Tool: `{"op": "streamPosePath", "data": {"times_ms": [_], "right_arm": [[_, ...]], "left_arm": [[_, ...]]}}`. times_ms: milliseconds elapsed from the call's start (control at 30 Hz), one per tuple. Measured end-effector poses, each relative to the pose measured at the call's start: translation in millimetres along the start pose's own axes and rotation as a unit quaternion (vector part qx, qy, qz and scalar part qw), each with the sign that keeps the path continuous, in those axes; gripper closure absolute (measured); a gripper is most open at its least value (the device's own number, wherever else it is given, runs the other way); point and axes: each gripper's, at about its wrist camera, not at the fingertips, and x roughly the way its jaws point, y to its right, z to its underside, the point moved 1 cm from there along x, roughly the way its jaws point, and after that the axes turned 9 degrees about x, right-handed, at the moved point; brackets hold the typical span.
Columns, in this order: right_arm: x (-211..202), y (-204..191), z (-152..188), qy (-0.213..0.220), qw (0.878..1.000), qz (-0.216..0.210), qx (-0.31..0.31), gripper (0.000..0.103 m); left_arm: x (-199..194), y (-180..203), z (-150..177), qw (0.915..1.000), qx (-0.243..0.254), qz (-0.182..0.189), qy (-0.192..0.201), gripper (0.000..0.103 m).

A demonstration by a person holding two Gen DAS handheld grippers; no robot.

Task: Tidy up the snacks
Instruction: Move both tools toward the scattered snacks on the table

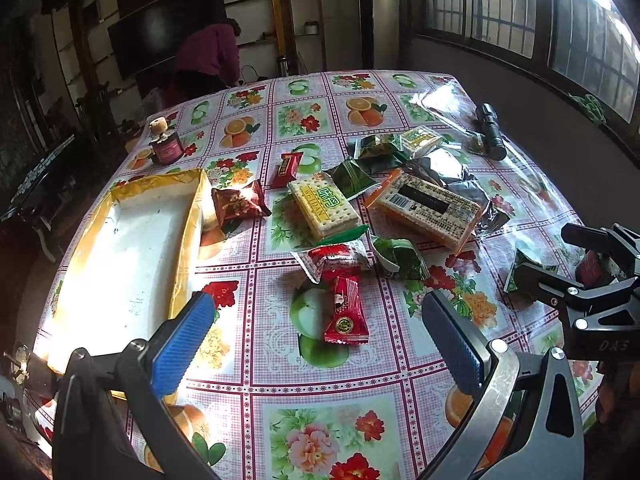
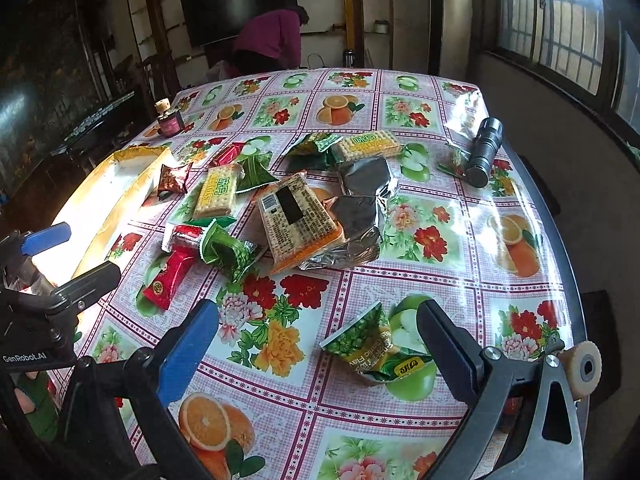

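Snack packets lie scattered on the flowered tablecloth: a yellow cracker pack (image 1: 324, 208) (image 2: 218, 192), an orange cracker pack (image 1: 430, 210) (image 2: 296, 220), silver foil packets (image 2: 360, 200) and small green packets (image 1: 400, 258). My left gripper (image 1: 317, 300) is open, low over the table, with a red candy packet (image 1: 346, 312) (image 2: 168, 280) lying between its fingers, untouched. My right gripper (image 2: 316, 312) is open too; a green pea packet (image 2: 372, 344) lies by its right finger. A gold-rimmed white box (image 1: 188, 232) (image 2: 116, 216) stands at the left, nothing inside.
A black flashlight (image 1: 491, 132) (image 2: 484, 152) lies at the far right of the table. A small corked bottle (image 1: 164, 144) (image 2: 169, 118) stands at the far left. Beyond the table a person in a purple top (image 2: 272, 36) bends over. The table's edge curves close on the right.
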Motion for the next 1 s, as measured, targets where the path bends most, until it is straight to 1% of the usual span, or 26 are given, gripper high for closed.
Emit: {"op": "streamPosePath", "data": {"times_ms": [100,500,567,633,733,833,933,1000], "right_arm": [[0.7,-1.1,0.9,0.003,1.0,0.0,0.0,0.003],[7.0,0.9,3.0,-0.008,1.0,-0.001,-0.002,0.003],[7.1,0.8,3.2,-0.008,1.0,-0.003,-0.003,0.003],[7.7,2.1,3.3,-0.009,1.0,-0.012,-0.002,0.003],[10.5,6.9,0.9,-0.011,0.999,-0.032,-0.001,0.003],[15.6,14.4,-2.0,-0.017,0.998,-0.052,0.012,0.003],[20.8,17.1,-5.0,-0.021,0.998,-0.058,0.019,0.004],[23.5,17.1,-6.9,-0.019,0.997,-0.067,0.018,0.004]], "left_arm": [[1.3,-0.4,0.2,1.0,-0.001,0.004,-0.002,0.0],[8.2,-1.5,3.6,0.9998,-0.005,0.016,-0.013,0.0],[12.6,-0.3,4.9,0.9993,-0.004,0.031,-0.021,0.0],[20.5,-0.9,7.7,0.9977,-0.009,0.056,-0.036,0.0],[33.3,-5.1,13.6,0.9937,-0.022,0.092,-0.061,0.0],[42.3,-13.4,17.9,0.9892,-0.04,0.12,-0.075,0.0],[48.5,-19.5,20.1,0.9874,-0.052,0.123,-0.085,0.0],[54.1,-18.6,20.1,0.9849,-0.054,0.133,-0.098,0.0]]}}
